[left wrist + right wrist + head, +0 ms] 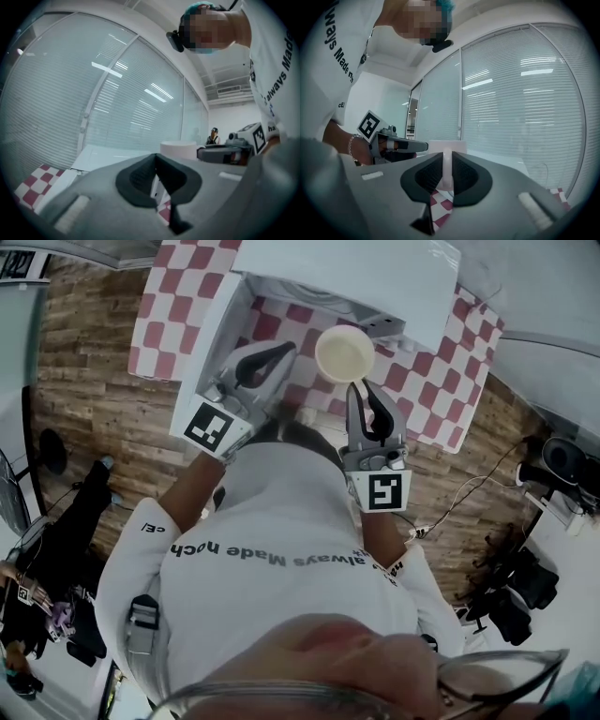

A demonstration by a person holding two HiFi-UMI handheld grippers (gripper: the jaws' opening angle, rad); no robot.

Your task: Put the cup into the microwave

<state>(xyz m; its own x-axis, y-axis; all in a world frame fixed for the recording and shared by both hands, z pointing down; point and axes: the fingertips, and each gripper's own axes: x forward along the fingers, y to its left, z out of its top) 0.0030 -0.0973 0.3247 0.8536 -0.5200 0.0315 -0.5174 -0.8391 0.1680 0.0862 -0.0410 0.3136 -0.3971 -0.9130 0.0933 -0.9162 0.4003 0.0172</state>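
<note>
Cup (345, 353) hangs upper centre in the head view, its handle clenched in my right tool (362, 388). My left tool (284, 351) is closed on nothing, near the microwave (375, 277).

White microwave (375, 277) stands on the checked table (450, 390).

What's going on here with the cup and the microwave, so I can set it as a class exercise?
A person works with a gripper in each hand at a table with a checked cloth. The right gripper is shut on the handle of a white cup, holding it just in front of the white microwave. The left gripper is shut and empty, beside what looks like the microwave's open door. The cup is not yet inside.
</note>
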